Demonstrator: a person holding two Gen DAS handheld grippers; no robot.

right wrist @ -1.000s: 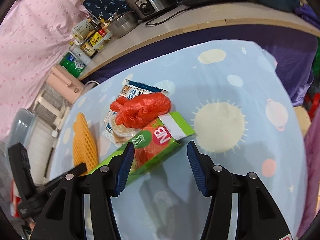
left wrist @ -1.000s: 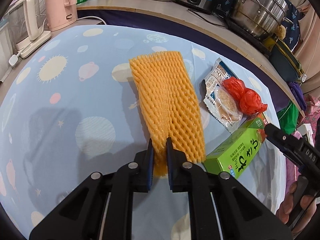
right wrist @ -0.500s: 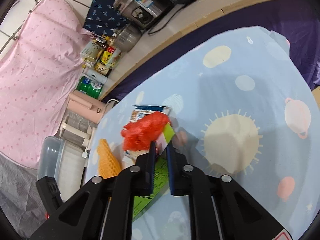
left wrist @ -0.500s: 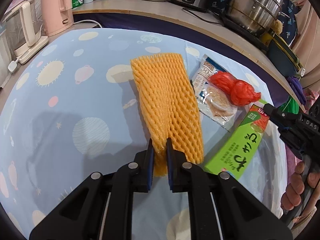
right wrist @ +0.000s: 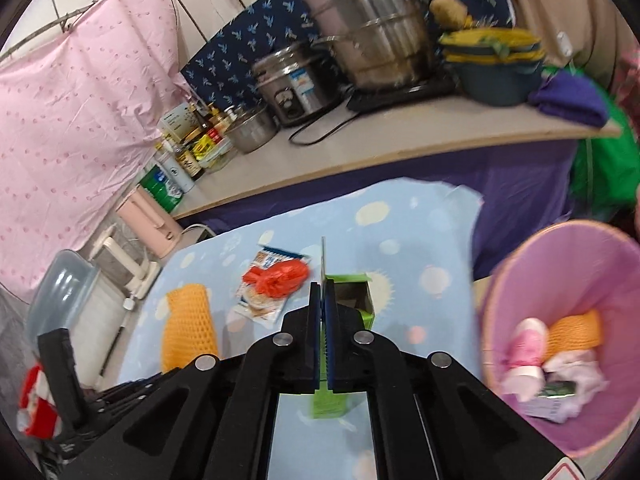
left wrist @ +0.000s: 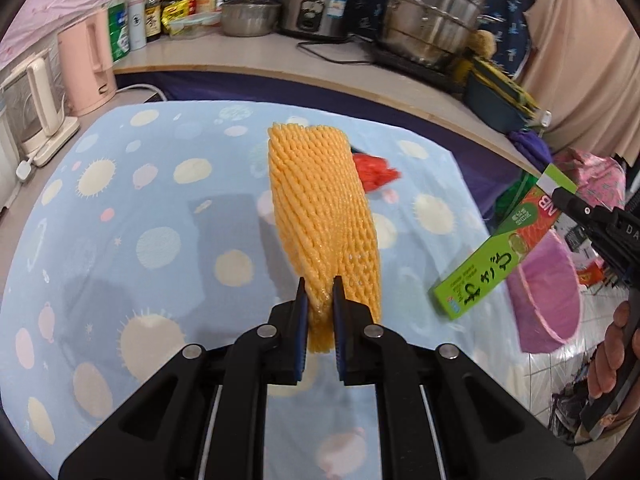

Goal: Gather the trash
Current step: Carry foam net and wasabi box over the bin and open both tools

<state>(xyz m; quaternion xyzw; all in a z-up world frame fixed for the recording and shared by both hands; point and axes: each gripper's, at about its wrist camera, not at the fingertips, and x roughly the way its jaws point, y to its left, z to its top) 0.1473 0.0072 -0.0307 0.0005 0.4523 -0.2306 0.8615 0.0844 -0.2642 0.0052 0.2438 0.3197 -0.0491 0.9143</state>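
My left gripper is shut on the near end of an orange foam fruit net and holds it lifted above the blue tablecloth; the net also shows in the right wrist view. My right gripper is shut on the flap of an open green carton, which hangs in the air right of the table in the left wrist view. A red plastic bag lies on a snack wrapper. A pink trash basket holds several pieces of trash.
The table with the blue patterned cloth sits before a counter with pots, a rice cooker, bottles and a pink kettle. A clear plastic tub stands at the left.
My left gripper lifted the foam net off the cloth. My right gripper, shut on the green carton's flap, raised it off the table and carried it right, toward the pink basket.
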